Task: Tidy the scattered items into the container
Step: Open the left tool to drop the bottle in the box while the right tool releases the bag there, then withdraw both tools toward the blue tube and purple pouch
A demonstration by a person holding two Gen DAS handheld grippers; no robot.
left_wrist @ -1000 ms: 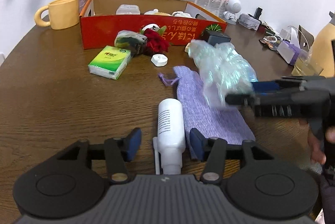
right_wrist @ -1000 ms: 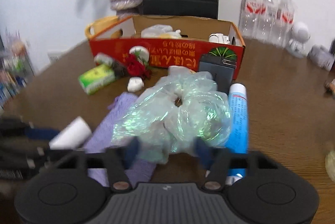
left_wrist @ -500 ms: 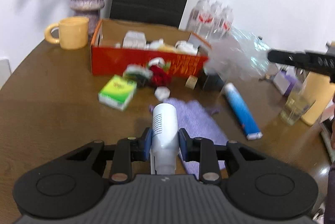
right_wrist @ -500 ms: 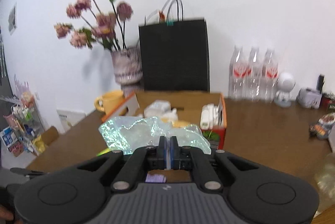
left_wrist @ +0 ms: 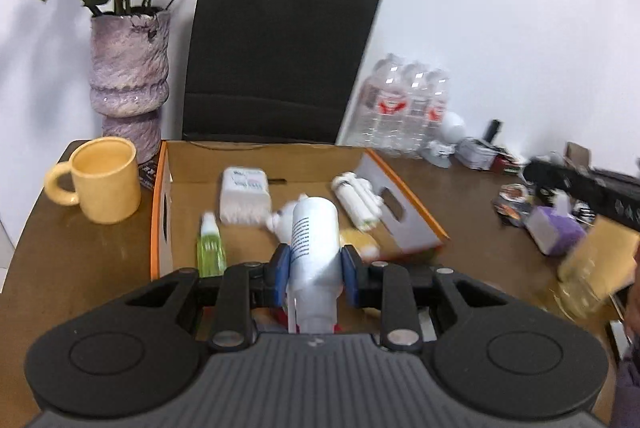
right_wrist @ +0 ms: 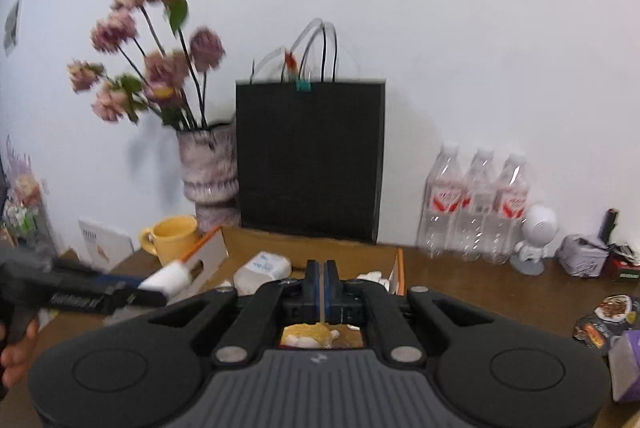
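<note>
Wooden bench [left_wrist: 80, 252]: left claw [left_wrist: 313, 270] gripped white bottle [left_wrist: 314, 248] above cardboard box [left_wrist: 162, 212] at twelve o'clock; right claw [right_wrist: 321, 288] clenched, its load unclear.

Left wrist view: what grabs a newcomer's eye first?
The white bottle clamped in the left gripper, held up in front of the open cardboard box. Behind the box a tall black paper bag stands against the wall, with a vase of pink flowers and a yellow mug left of it.
</note>
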